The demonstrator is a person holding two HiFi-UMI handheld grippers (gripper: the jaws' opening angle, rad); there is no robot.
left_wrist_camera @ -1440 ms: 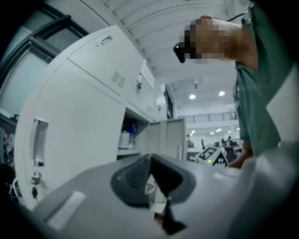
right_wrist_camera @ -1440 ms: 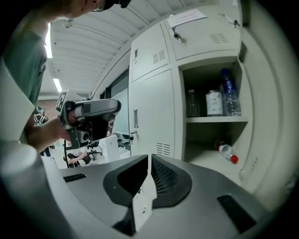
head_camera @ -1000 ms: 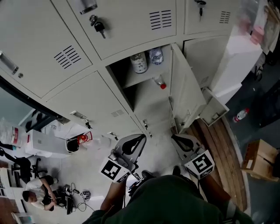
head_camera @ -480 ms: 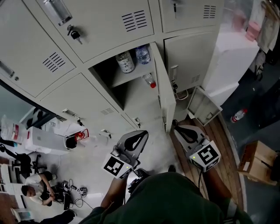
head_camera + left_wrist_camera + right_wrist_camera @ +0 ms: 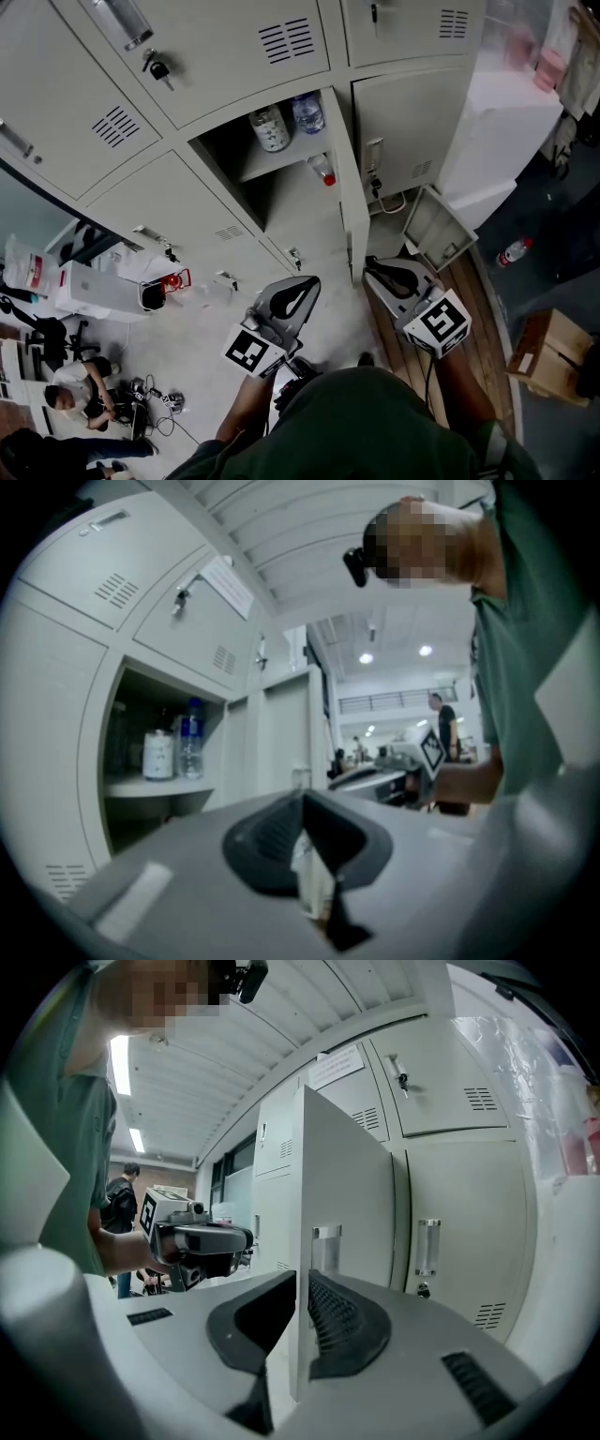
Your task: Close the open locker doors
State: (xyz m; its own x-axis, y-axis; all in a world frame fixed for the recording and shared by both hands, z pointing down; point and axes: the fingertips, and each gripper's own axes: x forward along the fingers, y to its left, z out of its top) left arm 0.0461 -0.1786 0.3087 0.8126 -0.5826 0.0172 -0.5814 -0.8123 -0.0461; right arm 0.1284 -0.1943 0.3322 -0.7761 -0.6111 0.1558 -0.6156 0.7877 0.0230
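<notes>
One lower locker [image 5: 272,178] stands open, and its pale door [image 5: 345,187] is swung out edge-on toward me. On its shelf are a white jar [image 5: 270,129] and a clear bottle [image 5: 307,112]; a red-capped bottle [image 5: 322,171] lies below. My right gripper [image 5: 373,272] is shut, its tip just right of the door's lower free edge. In the right gripper view the door [image 5: 347,1222] and its handle [image 5: 325,1246] rise straight behind the jaws. My left gripper [image 5: 298,292] is shut too, left of the door, below the opening. The left gripper view shows the shelf with the jar [image 5: 157,755].
The surrounding lockers are closed; keys [image 5: 157,67] hang from one above. A small open metal box [image 5: 434,228] leans by the wall at the right, near a floor bottle [image 5: 514,249] and a cardboard box [image 5: 544,347]. People sit at the lower left [image 5: 66,398].
The door, seen at a wide angle one second ago, now stands edge-on. My right gripper has come up closer to its lower edge; the left gripper has barely shifted.
</notes>
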